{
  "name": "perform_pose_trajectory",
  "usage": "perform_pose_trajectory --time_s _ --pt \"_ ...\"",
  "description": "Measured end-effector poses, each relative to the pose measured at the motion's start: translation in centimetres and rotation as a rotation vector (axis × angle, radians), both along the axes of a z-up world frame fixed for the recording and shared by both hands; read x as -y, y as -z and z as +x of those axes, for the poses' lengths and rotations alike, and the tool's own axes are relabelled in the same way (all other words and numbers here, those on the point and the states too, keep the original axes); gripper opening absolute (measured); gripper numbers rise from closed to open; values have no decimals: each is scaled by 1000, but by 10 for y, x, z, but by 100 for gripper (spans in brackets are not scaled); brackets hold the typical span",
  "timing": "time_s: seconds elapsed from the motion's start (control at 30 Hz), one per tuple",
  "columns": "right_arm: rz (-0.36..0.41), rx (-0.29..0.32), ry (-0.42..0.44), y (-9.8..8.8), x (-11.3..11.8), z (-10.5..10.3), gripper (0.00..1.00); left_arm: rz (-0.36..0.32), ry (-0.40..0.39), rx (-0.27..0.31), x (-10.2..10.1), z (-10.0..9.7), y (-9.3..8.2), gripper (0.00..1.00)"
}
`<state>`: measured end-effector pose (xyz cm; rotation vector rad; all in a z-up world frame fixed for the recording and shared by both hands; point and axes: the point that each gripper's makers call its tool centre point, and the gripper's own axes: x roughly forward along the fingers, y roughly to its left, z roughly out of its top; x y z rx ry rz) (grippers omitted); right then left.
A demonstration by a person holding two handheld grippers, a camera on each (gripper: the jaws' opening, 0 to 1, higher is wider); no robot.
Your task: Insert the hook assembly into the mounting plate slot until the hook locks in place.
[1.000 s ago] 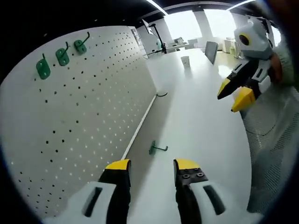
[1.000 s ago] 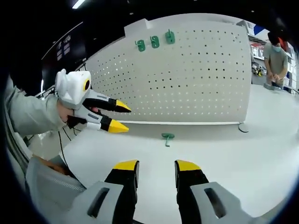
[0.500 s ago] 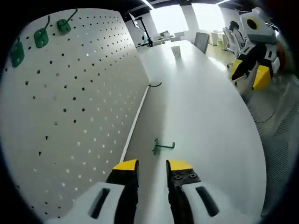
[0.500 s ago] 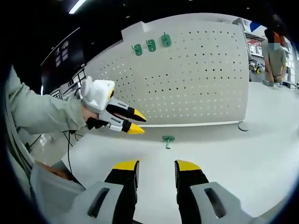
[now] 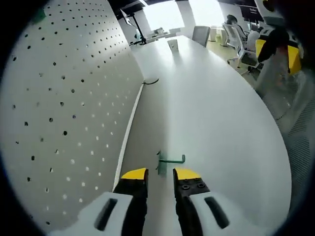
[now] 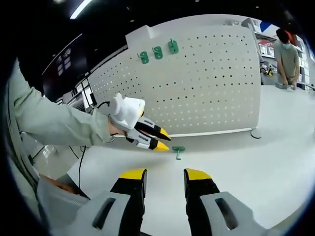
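Now the left gripper (image 5: 153, 175), jaws apart, is closing on the green hook (image 5: 169, 161) lying on the tabletop (image 5: 216, 118) beside the pegboard (image 5: 64, 108); straddling its shank squarely seems wise, while the open right gripper (image 6: 163, 176) is waiting.

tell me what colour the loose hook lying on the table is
Green. The hook shows best in the left gripper view, lying on the white table just ahead of the jaws.

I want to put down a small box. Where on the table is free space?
Free: the wide table right of the hook, up to the pegboard foot. Crowded: around the hook, where the left tongs hover beside it.
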<state>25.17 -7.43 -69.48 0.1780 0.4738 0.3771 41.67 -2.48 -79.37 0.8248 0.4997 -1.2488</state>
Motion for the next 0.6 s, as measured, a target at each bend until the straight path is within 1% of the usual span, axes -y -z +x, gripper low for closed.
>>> perform_pose_trajectory --time_s 0.17,0.33,0.6 --pt "8 -6 0 1 -1 0 28 12 6 -15 4 5 8 20" --pt "25 -14 3 2 -3 -1 28 18 7 -31 8 6 13 19" --pt "44 -16 16 0 -2 -1 28 43 19 -61 13 6 26 16"
